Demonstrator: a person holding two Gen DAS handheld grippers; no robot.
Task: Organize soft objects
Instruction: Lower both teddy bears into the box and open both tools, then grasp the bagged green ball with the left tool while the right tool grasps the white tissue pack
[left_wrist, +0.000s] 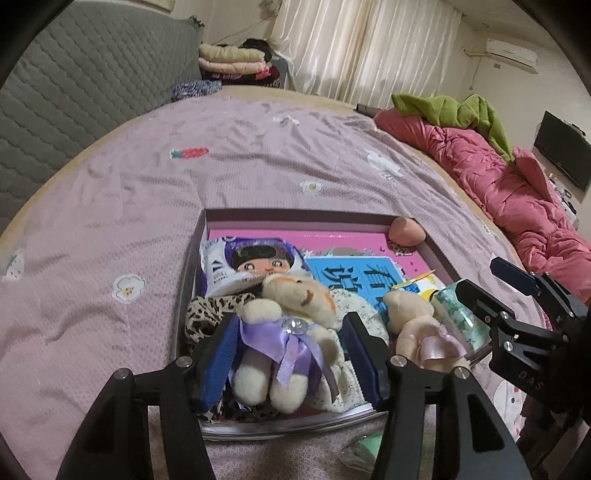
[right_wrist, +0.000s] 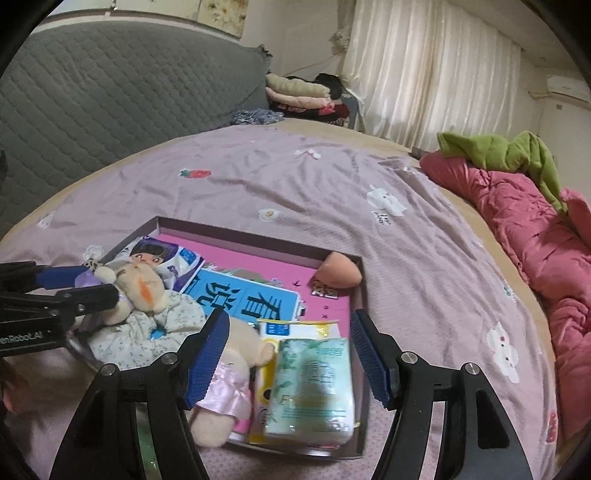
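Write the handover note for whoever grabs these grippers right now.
Left gripper: open, fingers either side of the purple-ribbon bear in the box; not clamped.
Right gripper: open, over the green tissue pack, with the pink-dress bear at its left finger.
Already in the box: both bears, both tissue packs, the doll-print pack, leopard cloth, floral cloth, peach sponge in the far corner.
Left: I cannot tell if the purple-ribbon bear is being placed or lifted; check before moving.
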